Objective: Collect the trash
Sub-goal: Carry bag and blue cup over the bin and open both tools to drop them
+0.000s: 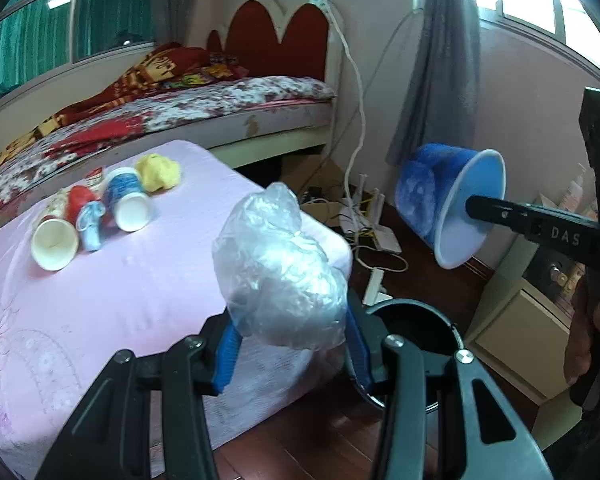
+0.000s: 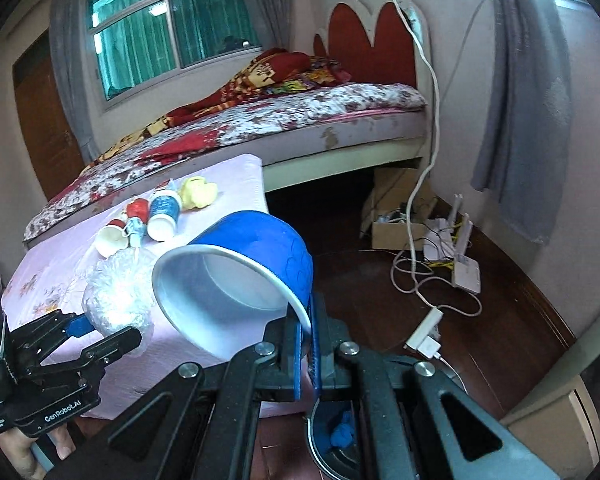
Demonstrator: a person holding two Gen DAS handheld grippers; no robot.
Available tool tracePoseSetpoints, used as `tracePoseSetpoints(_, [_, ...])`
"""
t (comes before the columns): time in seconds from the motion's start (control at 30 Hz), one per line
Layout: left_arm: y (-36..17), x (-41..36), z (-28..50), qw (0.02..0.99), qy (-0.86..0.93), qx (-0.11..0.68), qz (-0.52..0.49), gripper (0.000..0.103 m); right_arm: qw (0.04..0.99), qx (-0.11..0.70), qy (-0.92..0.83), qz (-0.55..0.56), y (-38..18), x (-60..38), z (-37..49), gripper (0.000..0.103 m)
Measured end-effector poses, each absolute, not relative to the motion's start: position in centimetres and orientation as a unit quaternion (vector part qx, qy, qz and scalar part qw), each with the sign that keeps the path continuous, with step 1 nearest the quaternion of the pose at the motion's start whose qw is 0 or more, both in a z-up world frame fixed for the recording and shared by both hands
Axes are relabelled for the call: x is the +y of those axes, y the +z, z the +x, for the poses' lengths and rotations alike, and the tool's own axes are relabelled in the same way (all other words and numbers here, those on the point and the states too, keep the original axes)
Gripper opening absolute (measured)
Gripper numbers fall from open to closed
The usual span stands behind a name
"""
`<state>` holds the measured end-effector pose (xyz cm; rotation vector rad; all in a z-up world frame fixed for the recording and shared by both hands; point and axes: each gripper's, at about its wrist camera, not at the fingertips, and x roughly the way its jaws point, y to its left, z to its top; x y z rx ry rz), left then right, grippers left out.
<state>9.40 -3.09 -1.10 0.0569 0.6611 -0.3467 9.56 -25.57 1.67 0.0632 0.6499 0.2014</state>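
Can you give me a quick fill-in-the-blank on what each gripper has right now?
1. The left gripper holds a crumpled clear plastic ____.
2. The right gripper pinches the rim of a ____ paper cup.
3. The remaining trash lies on the ____ sheet.
4. Below the grippers stands a round, dark ____.

Missing words: bag; blue; pink; bin

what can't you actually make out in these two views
- Bin, left wrist view: only part of its dark rim shows; the plastic bag and left tool hide the rest.
- Bin contents, right wrist view: the right tool, shut on the blue cup, covers all but something blue.
- Cup prints on the pink cover: too small to read.
- Under the bed: in shadow.
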Motion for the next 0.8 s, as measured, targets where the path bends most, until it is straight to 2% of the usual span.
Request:
tracePoseSetpoints(0.4, [-2.2, -9.1, 9.2, 0.915, -0.22, 0.334, 0.053, 0.048, 0.937, 0.343, 0.043, 0.042, -0.6, -31.4, 8.0, 0.004])
tracePoseSetpoints(0.8, [-5.6, -14.6, 8.7, 0.879, -0.277, 0.38, 0.079, 0.048, 0.923, 0.383, 0.0, 0.042, -4.5, -36.3, 6.7, 0.004])
